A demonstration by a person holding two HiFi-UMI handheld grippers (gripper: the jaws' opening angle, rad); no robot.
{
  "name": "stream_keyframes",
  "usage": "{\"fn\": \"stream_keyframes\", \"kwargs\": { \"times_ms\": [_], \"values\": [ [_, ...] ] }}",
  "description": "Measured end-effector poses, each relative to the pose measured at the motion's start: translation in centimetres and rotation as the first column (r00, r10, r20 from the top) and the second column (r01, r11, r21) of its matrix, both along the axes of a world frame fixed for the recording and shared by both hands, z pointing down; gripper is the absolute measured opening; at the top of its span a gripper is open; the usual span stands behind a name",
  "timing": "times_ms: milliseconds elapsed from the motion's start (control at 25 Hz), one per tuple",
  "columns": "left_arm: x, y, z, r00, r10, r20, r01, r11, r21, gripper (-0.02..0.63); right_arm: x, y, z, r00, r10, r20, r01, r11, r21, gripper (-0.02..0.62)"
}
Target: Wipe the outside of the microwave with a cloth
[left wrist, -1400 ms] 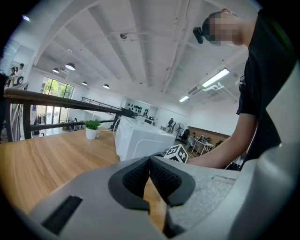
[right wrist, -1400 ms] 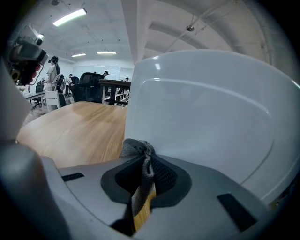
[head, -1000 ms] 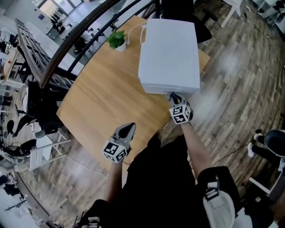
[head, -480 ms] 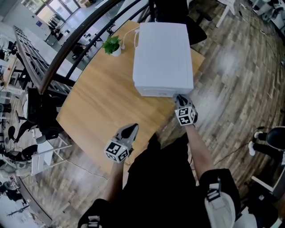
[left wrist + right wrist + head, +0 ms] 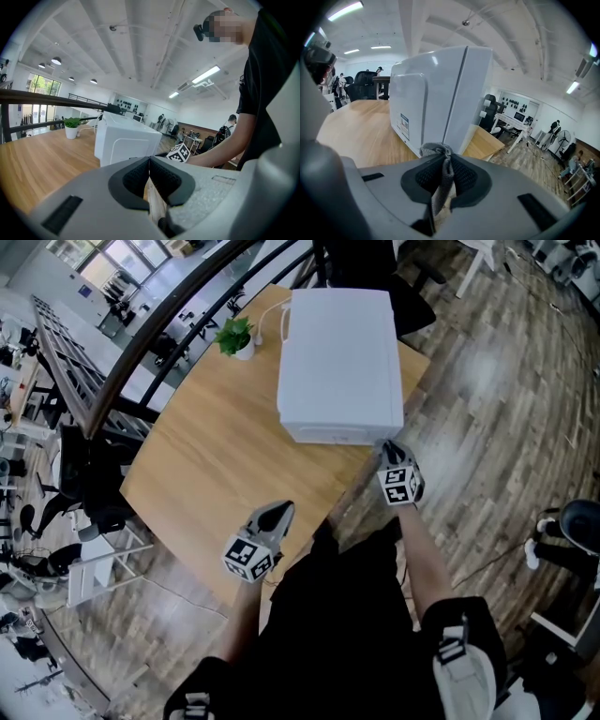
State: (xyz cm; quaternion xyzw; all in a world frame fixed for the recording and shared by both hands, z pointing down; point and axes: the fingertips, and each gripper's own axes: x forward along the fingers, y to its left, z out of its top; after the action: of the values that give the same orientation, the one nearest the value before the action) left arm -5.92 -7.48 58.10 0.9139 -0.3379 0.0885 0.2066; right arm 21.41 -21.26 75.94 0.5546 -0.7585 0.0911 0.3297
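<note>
Right gripper (image 5: pixel 443 161) was clamped tight on a crumpled grey cloth (image 5: pixel 437 151), a tuft poking up from between the jaws, right beside the near right corner of the boxy white microwave (image 5: pixel 342 343) on the light wooden table (image 5: pixel 206 465). Left gripper (image 5: pixel 150 169) hung over the table's near edge, jaws pressed together, empty. A small green potted plant (image 5: pixel 237 334) stood by the microwave's far left corner.
</note>
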Motion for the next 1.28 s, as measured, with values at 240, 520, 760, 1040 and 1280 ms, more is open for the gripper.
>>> {"fn": "stream_keyframes", "kwargs": {
  "times_ms": [240, 520, 760, 1040, 1280],
  "values": [
    [0.2, 0.1, 0.3, 1.000, 0.001, -0.001, -0.001, 1.000, -0.005, 0.003, 0.9, 0.1, 1.0, 1.000, 0.011, -0.018, -0.011, 1.000, -0.024, 0.037],
    [0.0, 0.3, 0.5, 1.000, -0.021, -0.002, 0.021, 1.000, -0.015, 0.003, 1.6, 0.0, 2.3, 1.000, 0.019, -0.022, -0.019, 0.999, -0.042, 0.037],
    [-0.3, 0.5, 0.6, 0.999, -0.039, 0.005, 0.039, 0.999, -0.019, 0.003, 1.6, -0.1, 3.6, 1.000, 0.011, -0.026, -0.013, 0.997, -0.073, 0.037],
    [-0.9, 0.7, 0.9, 0.998, -0.058, 0.006, 0.058, 0.998, -0.024, 0.003, 1.3, -0.1, 5.5, 0.999, 0.031, -0.015, -0.033, 0.994, -0.107, 0.037],
    [-1.9, 0.5, 1.2, 0.997, -0.072, 0.011, 0.072, 0.997, -0.039, 0.003, -0.2, -0.2, 5.9, 0.997, 0.068, 0.038, -0.063, 0.990, -0.128, 0.035]
  ]
}}
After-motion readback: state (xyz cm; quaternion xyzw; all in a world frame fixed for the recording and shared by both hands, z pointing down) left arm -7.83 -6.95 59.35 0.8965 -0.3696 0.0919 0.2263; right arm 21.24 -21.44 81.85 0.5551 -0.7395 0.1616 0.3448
